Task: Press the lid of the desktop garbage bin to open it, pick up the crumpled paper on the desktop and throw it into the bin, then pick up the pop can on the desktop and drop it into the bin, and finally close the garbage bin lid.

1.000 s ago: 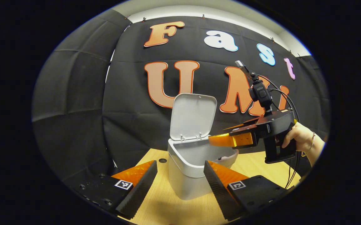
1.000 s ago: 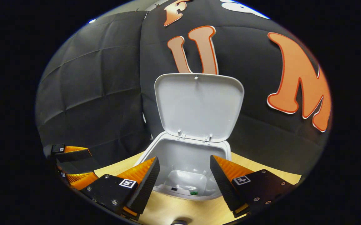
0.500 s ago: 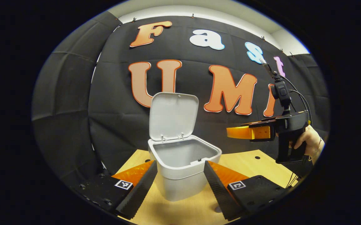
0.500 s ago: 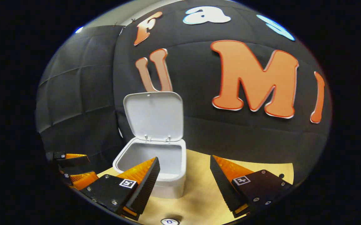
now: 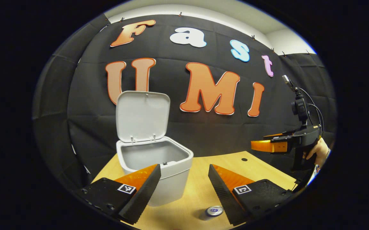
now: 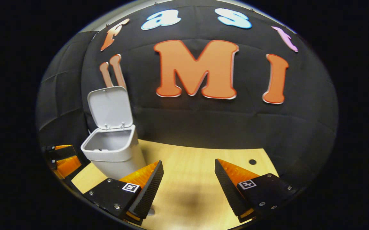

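1. Garbage bin [image 5: 154, 169]: stands on the wooden table [image 5: 200, 166] at the left in both views; its lid [image 5: 142, 116] is swung up and upright, hinged at the rear rim.
2. Left gripper [image 5: 184, 188]: fingers spread wide, nothing between them; in the left gripper view its left finger overlaps the bin's front. In the right gripper view it appears at the far left edge [image 6: 59, 158], beside the bin.
3. Pop can [image 5: 214, 210]: only its top is visible at the lower edge of the left gripper view, just beside the right finger; it appears to stand upright on the table.
4. Right gripper [image 6: 187, 188]: fingers spread wide over bare table, holding nothing. In the left gripper view it hangs at the far right [image 5: 269, 145], held by a hand [image 5: 315, 151], well apart from the bin.
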Demonstrator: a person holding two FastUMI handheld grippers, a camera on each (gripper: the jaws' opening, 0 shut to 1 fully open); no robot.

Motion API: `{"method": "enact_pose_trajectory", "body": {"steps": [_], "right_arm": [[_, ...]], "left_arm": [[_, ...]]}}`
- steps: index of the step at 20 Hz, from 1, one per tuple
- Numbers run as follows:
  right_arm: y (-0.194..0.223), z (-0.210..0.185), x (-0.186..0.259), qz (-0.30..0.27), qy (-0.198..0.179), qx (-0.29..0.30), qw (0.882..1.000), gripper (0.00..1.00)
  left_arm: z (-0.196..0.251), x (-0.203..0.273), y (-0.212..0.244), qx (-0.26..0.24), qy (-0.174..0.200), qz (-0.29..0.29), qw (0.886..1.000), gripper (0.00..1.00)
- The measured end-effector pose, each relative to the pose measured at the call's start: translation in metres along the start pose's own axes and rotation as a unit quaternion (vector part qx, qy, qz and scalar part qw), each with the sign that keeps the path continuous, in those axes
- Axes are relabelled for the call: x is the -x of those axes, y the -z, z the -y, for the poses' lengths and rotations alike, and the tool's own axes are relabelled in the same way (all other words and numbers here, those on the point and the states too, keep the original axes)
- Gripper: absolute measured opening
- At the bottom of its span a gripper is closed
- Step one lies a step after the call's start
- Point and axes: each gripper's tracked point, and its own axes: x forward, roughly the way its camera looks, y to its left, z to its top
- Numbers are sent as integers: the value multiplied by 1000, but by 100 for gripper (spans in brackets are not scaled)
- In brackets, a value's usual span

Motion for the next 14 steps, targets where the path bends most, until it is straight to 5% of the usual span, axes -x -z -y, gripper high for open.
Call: {"method": "enact_pose_trajectory", "body": {"steps": [7, 14], "right_arm": [[22, 61, 37, 3, 47, -39, 998, 96], [39, 79, 50, -12, 55, -42, 998, 96]], "left_arm": [[51, -22, 30, -7, 52, -23, 998, 95], [83, -34, 135, -22, 83, -110, 990, 95]]}}
